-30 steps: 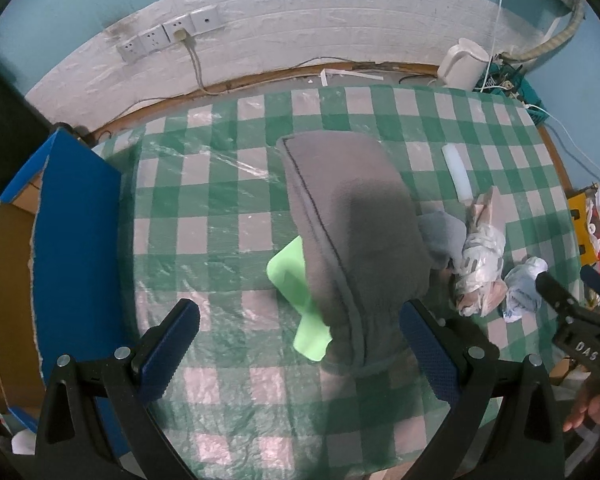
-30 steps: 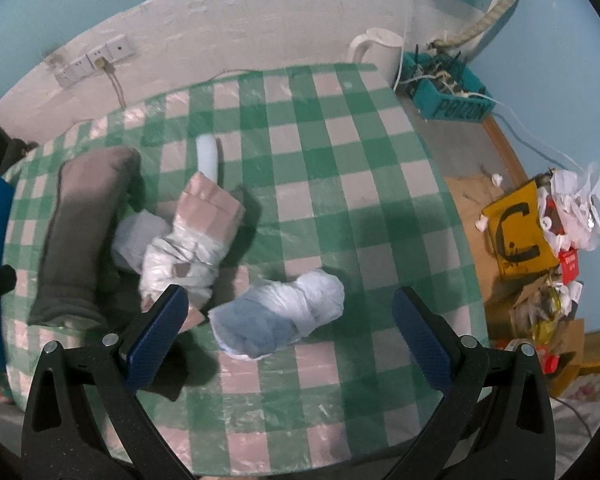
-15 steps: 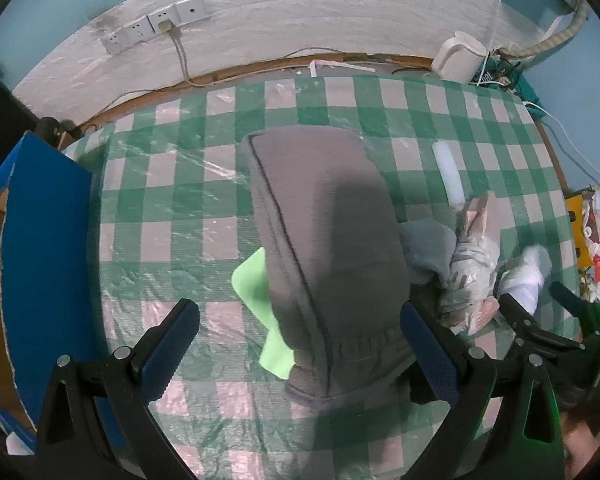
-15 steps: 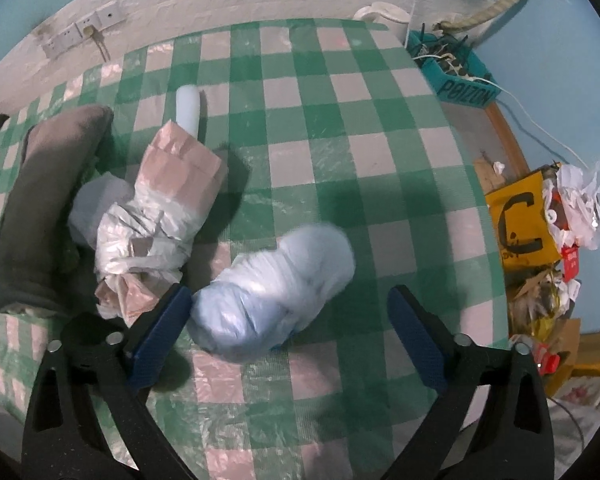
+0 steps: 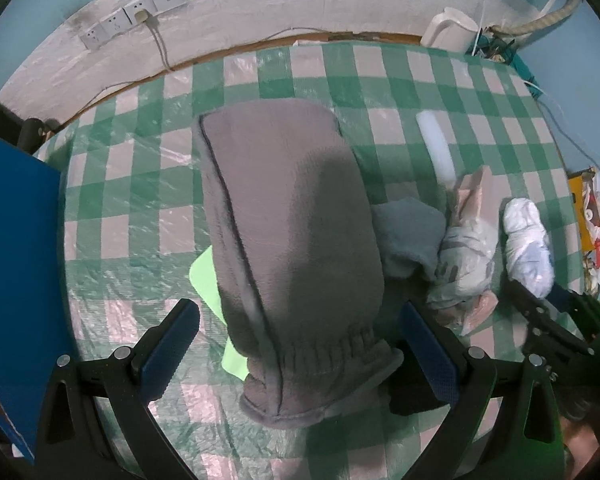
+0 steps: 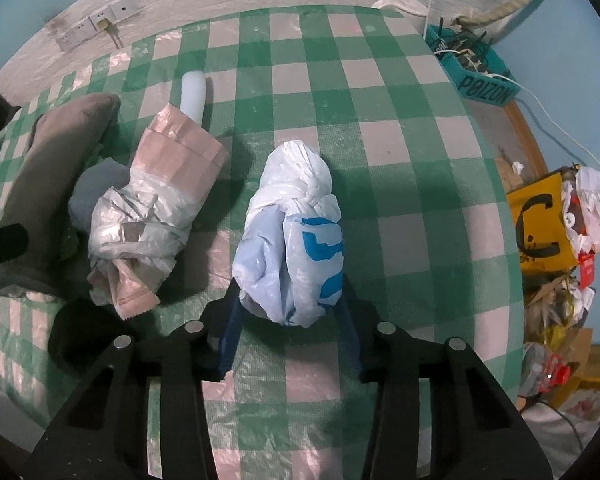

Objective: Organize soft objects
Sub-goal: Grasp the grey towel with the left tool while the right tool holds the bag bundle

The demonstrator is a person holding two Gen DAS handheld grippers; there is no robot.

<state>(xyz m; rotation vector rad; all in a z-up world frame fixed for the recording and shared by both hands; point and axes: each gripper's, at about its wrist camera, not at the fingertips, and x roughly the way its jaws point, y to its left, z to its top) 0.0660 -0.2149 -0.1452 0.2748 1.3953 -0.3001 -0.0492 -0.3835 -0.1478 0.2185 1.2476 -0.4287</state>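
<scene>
A long grey fleece piece (image 5: 292, 248) lies on the green checked table (image 5: 132, 184), over a light green sheet (image 5: 206, 276). My left gripper (image 5: 300, 344) is open, its fingers either side of the fleece's cuffed near end. My right gripper (image 6: 290, 320) is shut on a white and blue plastic bag bundle (image 6: 296, 232), which also shows in the left wrist view (image 5: 526, 244). Between them lie a pink and white wrapped bundle (image 6: 156, 204), a small grey-blue cloth (image 5: 408, 236) and a white foam tube (image 6: 194, 94).
A blue box wall (image 5: 20, 264) stands at the table's left edge. A white kettle (image 5: 450, 28) and a teal crate (image 6: 480, 68) sit at the back right. Trash and a yellow bag (image 6: 540, 228) lie on the floor to the right.
My right gripper moved forward and closed on the white and blue bag bundle, which turned end-on. My left gripper moved right and nearer, so the grey fleece now sits between its fingers.
</scene>
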